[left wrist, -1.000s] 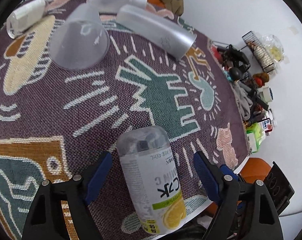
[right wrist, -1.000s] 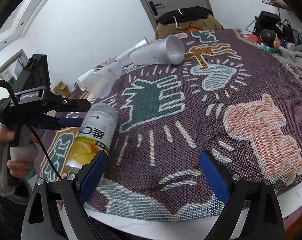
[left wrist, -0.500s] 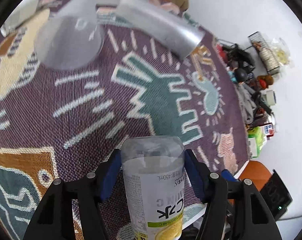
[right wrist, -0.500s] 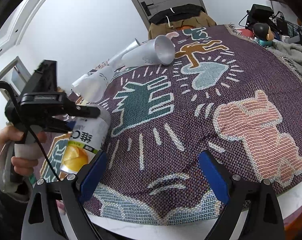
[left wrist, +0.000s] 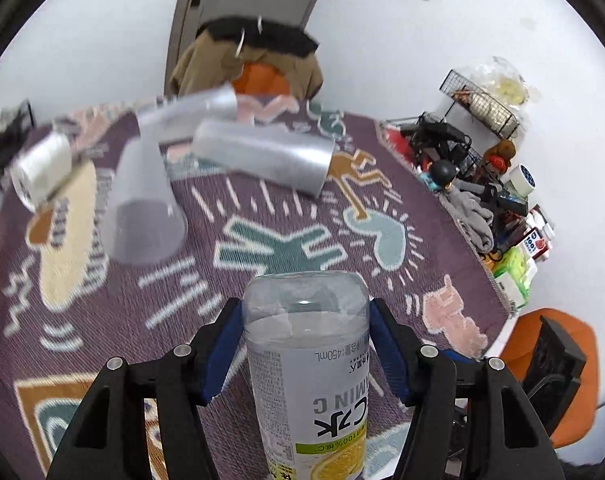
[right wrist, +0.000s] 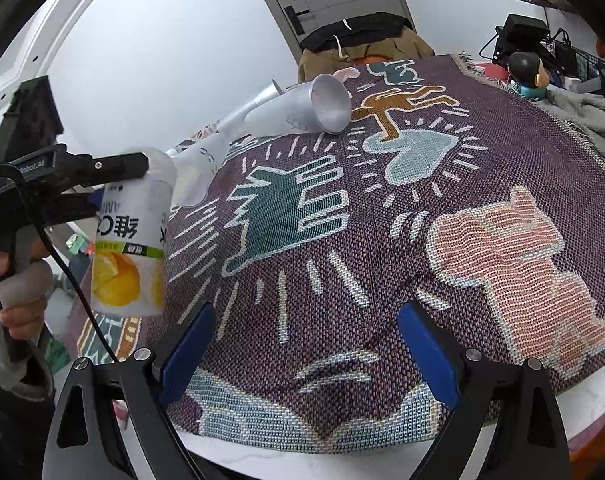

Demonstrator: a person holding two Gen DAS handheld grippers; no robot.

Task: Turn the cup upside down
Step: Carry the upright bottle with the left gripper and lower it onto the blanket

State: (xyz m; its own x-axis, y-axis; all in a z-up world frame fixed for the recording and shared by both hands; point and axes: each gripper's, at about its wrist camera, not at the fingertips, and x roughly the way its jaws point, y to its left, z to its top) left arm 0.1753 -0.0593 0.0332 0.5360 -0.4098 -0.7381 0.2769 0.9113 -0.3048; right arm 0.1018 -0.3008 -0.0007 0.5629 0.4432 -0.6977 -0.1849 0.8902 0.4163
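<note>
Clear plastic cup (left wrist: 306, 364) with a lemon label is clamped between the blue pads of the left claw (left wrist: 305, 344), label text reading inverted; in the right wrist view it hangs lifted off the patterned purple cloth (right wrist: 382, 248) at the counter (right wrist: 310, 460) edge. Right claw (right wrist: 308, 354) spread wide, holding nothing, over the cloth. Frosted cup (left wrist: 142, 212) and silver cup (left wrist: 262, 156) lie further back.

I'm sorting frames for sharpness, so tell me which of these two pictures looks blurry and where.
Left wrist view: motion blur smears the far frosted plastic cups and silver tumbler, while the clear lemon-label bottle in the left gripper stays sharp. Right wrist view: crisp throughout, the woven patterned purple blanket showing clearly; only fisheye bending at the edges.
</note>
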